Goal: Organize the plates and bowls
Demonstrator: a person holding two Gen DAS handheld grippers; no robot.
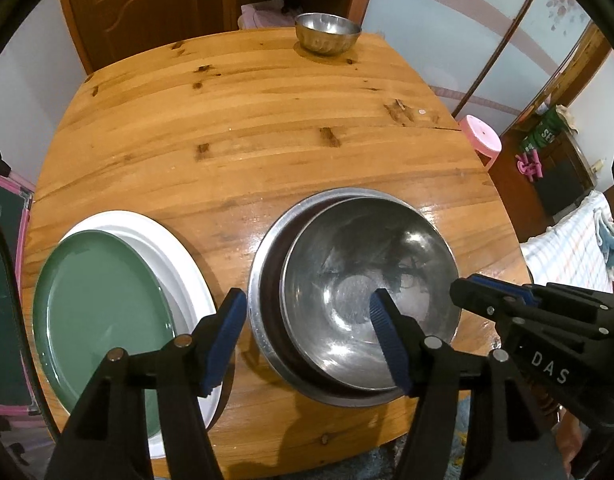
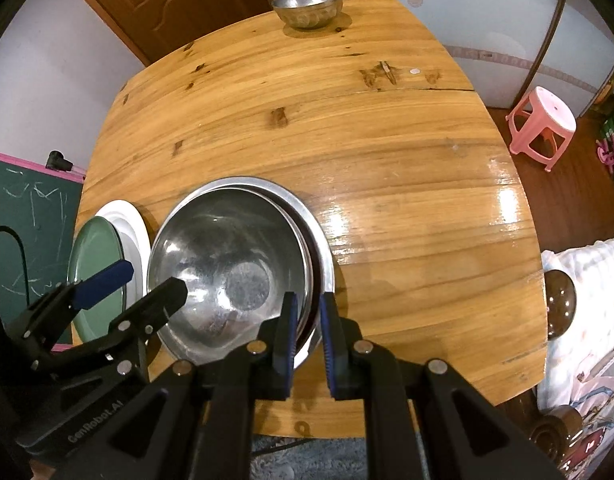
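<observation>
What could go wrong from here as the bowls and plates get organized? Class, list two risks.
1. The right tool pinches the nested steel bowls by one side of the rim only; the inner bowl sits off-centre, so lifting could tilt or separate them.
2. The green plate on the white plate seems to overhang the table's near edge, close to the open left tool; a bump might tip them off.

Shiny metal, smooth plates, glossy wood

My table (image 1: 267, 128) is shiny yellow wood with dark knots. The big bowl (image 1: 367, 280) and the small bowl (image 1: 327, 32) are grey metal, a bit scuffed inside. The green plate (image 1: 103, 300) and white plate (image 1: 179, 256) look smooth and glossy. My pads (image 1: 387, 340) are ribbed and blue.
</observation>
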